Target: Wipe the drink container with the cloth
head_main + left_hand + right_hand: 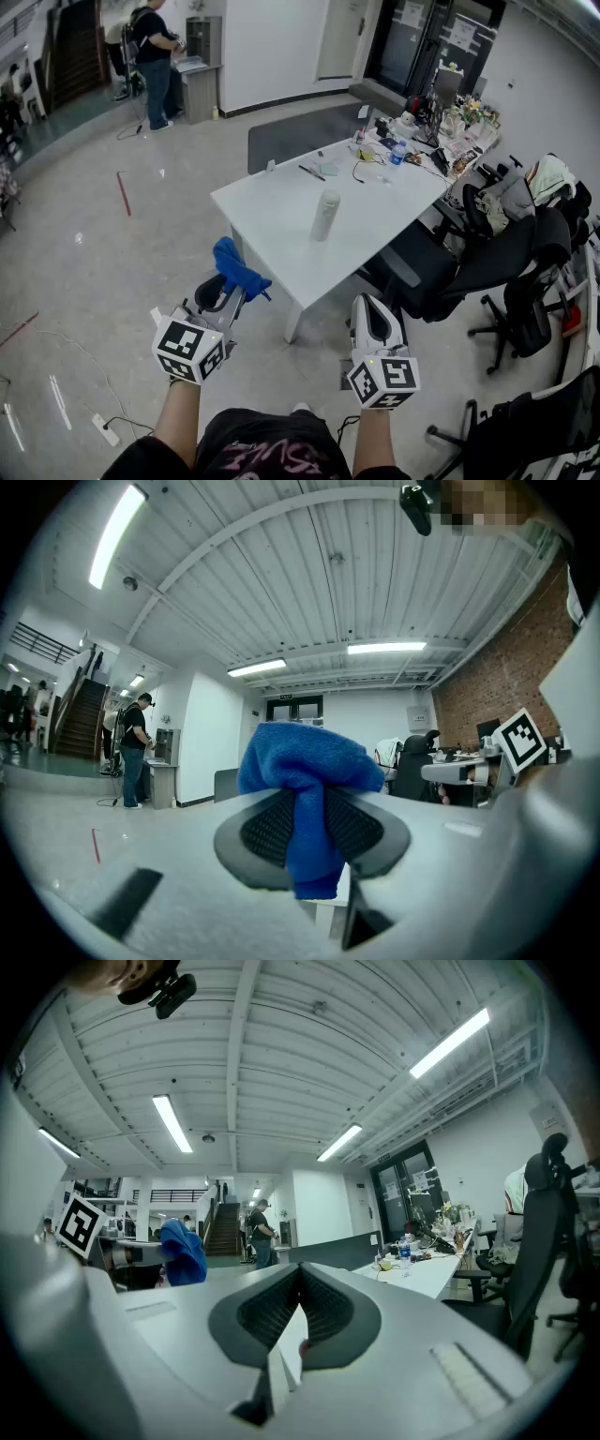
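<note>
A white cylindrical drink container (324, 215) stands upright near the middle of the white table (272, 202). My left gripper (232, 286) is shut on a blue cloth (237, 267), held in the air short of the table's near corner. In the left gripper view the blue cloth (307, 789) bulges out between the dark pads (264, 827). My right gripper (373, 314) hangs shut and empty to the right, below the table's front edge; its pads (272, 1309) meet with nothing between them. The blue cloth (184, 1252) shows at the left of the right gripper view.
Black office chairs (487, 267) stand right of the table. The table's far end holds clutter: a water bottle (397, 153), cables and papers. A person (154, 58) stands at a grey cabinet (201, 86) at the back left. Cables lie on the floor (103, 427).
</note>
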Demonstrator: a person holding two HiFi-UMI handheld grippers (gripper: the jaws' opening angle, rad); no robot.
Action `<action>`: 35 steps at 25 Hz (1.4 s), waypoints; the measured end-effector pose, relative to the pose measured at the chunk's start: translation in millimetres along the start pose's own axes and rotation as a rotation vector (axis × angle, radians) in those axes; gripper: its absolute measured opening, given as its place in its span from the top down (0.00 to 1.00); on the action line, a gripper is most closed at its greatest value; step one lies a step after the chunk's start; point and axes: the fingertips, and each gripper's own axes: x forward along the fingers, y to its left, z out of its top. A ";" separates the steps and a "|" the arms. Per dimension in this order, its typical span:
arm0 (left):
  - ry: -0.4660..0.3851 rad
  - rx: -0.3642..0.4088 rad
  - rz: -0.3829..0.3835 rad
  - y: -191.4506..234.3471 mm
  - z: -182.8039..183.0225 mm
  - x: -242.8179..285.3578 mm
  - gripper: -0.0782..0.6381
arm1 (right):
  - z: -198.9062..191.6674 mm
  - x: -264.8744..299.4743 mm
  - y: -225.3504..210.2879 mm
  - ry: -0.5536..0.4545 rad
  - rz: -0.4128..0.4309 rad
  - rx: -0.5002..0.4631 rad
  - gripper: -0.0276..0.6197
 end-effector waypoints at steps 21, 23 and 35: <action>0.009 -0.002 -0.023 -6.1 -6.1 -10.8 0.76 | -1.2 -11.3 8.2 -0.012 -0.007 0.003 0.96; 0.004 -0.003 -0.023 -5.4 -5.8 -13.5 0.76 | -2.1 -13.0 10.8 -0.013 -0.006 0.006 0.96; 0.014 -0.001 -0.043 -6.6 -10.4 -8.6 0.76 | -4.1 -12.8 10.6 -0.016 -0.010 0.009 0.96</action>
